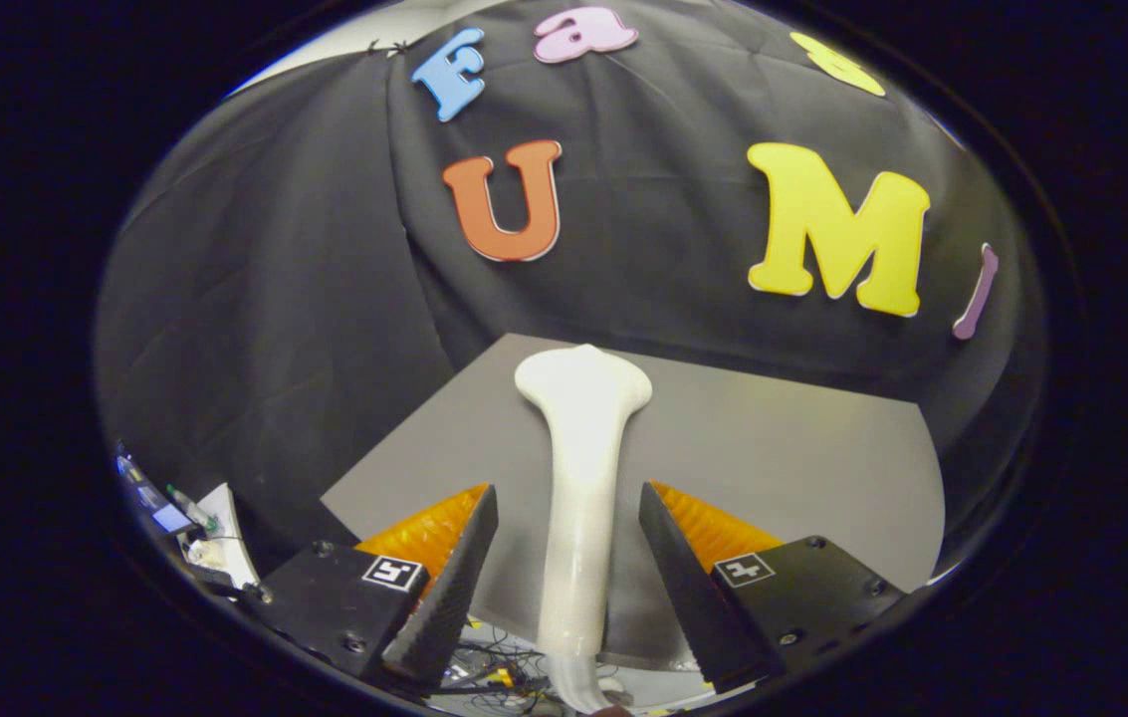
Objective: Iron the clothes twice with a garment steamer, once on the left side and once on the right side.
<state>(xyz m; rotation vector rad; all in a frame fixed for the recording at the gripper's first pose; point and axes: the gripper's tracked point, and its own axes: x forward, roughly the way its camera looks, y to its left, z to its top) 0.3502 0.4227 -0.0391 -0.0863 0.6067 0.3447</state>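
Garment steamer (578,478): white, long handle with flared head at the far end, seen running straight ahead between the fingers and out beyond their tips. Head held above the grey tabletop (792,448), aimed toward the black cloth wall (255,299).

Clothes: none to be made out ahead of the steamer head, so neither the left-side nor the right-side pass can be counted as done from this view. Task judged to be at an early or in-between stage, steamer in hand but not laid against any garment.

Gripper (568,543): fingers set apart, one on each side of the handle. A gap is visible between each inner face and the handle near the tips; contact may be made lower down, near the finger bases, but that part is poorly seen. Whether the handle is firmly clamped cannot be told.

Clutter of cables (494,662) noted below the tabletop edge; small items (190,523) lie off to the left.
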